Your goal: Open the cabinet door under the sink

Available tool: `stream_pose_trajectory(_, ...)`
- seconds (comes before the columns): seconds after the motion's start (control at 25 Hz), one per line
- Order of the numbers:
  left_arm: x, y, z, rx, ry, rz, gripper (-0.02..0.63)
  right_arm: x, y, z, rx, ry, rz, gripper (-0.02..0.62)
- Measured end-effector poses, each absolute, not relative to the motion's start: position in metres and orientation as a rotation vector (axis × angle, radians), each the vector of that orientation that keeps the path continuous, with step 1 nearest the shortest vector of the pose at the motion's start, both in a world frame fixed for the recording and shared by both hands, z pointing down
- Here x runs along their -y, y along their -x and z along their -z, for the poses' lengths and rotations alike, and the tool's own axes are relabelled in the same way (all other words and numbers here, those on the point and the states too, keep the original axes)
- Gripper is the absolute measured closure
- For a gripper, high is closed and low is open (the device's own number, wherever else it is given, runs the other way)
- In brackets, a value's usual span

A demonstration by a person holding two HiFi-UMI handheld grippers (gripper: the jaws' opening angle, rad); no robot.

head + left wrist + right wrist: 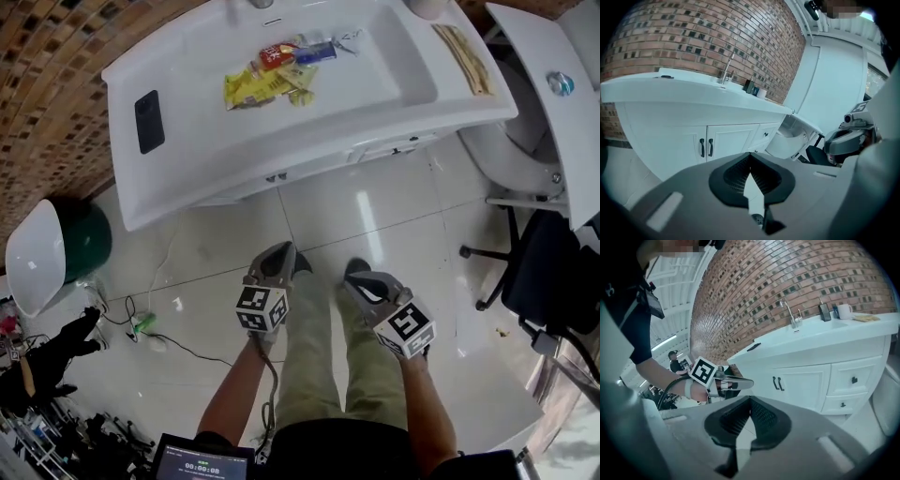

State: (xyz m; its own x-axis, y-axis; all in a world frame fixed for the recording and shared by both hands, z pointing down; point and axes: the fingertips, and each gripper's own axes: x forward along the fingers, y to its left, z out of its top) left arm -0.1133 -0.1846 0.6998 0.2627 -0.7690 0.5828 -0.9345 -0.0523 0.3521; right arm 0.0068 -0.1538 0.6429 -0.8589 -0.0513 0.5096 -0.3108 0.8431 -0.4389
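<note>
The white vanity (309,131) carries the sink, and under it are two white cabinet doors (726,140) with a pair of black vertical handles (707,147) at their meeting edges. The handles also show in the right gripper view (777,383) and faintly in the head view (275,176). My left gripper (281,253) hangs over the floor well short of the doors, jaws shut and empty (750,157). My right gripper (359,272) is beside it to the right, also shut on nothing (750,399). Both point toward the cabinet front.
Two drawers with black knobs (854,379) sit right of the doors. A toilet (511,155) and a black office chair (544,272) stand at the right. A green bin with a white lid (56,248) and floor cables (141,323) lie at the left. A phone (149,120) rests on the counter.
</note>
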Motion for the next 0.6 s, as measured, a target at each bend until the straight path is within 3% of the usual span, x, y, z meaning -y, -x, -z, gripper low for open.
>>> stream_pose_trajectory(0.6,0.242,0.203,-0.811,1.689,-1.700,-0.390,0.580,0.162,-0.017,-0.692,2.445,-0.362,-0.796,0.603)
